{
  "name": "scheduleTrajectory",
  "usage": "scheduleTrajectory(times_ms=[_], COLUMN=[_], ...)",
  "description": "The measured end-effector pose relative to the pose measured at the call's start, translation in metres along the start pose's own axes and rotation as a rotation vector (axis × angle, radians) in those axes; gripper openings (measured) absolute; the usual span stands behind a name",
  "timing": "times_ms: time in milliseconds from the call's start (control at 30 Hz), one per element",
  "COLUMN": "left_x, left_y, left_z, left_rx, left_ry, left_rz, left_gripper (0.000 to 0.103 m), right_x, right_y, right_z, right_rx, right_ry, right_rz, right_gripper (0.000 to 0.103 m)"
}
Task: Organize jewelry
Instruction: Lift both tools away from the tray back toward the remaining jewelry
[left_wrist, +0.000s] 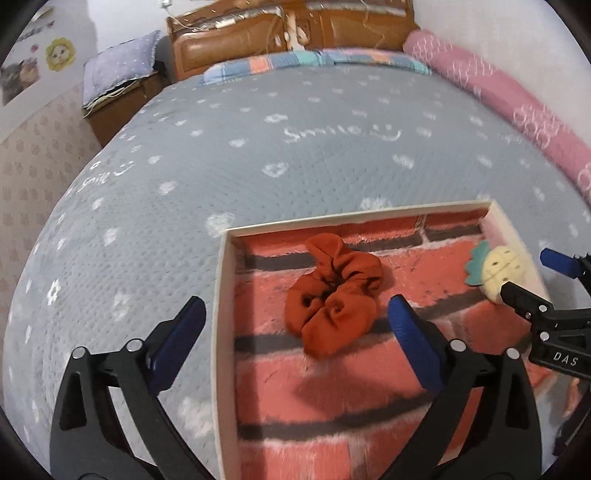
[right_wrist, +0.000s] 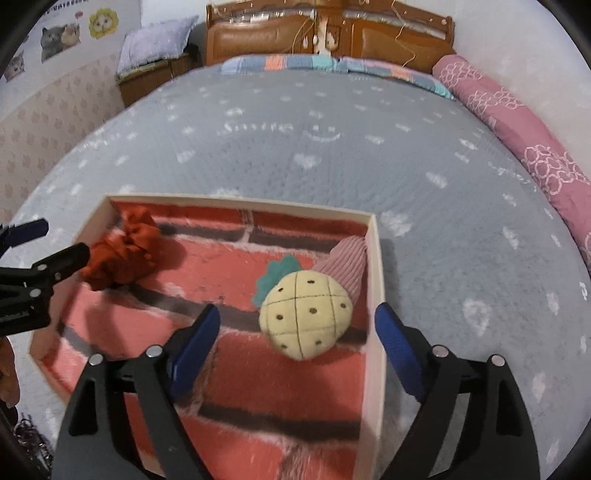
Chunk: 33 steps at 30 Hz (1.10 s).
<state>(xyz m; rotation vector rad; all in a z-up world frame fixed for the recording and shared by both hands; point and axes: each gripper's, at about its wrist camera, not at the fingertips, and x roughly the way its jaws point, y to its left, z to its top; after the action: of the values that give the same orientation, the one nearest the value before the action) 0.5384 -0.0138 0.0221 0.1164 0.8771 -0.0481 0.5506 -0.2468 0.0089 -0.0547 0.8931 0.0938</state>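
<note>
Left wrist: rust scrunchie (left_wrist: 334, 295) in brick-lined box (left_wrist: 223, 295), left gripper (left_wrist: 295, 325) agape

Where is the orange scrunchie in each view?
Left wrist: scrunchie at centre, lying in the box between the open jaws.
Right wrist: scrunchie at far left, in the box's far left corner.
Shared landmark: the pineapple plush, at the box's right side in both.

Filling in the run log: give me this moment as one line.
left tongs: open, empty | right tongs: open, empty | orange scrunchie: in box | pineapple plush: in box | box: on bed
</note>
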Motion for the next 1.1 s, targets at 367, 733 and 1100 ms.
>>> scheduleTrajectory(times_ms=[367,733,1100], left_x=[-0.108,-0.18,-0.217], left_y=[0.033,0.042,0.053], left_z=[-0.062,-0.145,-0.223], left_rx=[-0.078,-0.046,-0.066], left_ry=[-0.155,-0.24,-0.258], left_rz=[-0.01,-0.006,0.019], left_gripper=[0.098,0.098,0.098], right_x=[-0.105,-0.174,-0.215], right_y=[-0.013,-0.024,-0.018], right_z=[-0.046,-0.131,-0.208], right_rx=[0.058,0.102,0.097], right_ry=[-0.142,-0.223,-0.267], right_rz=[-0.021,-0.042,-0.095], right_gripper=[0.092,0.092,0.092])
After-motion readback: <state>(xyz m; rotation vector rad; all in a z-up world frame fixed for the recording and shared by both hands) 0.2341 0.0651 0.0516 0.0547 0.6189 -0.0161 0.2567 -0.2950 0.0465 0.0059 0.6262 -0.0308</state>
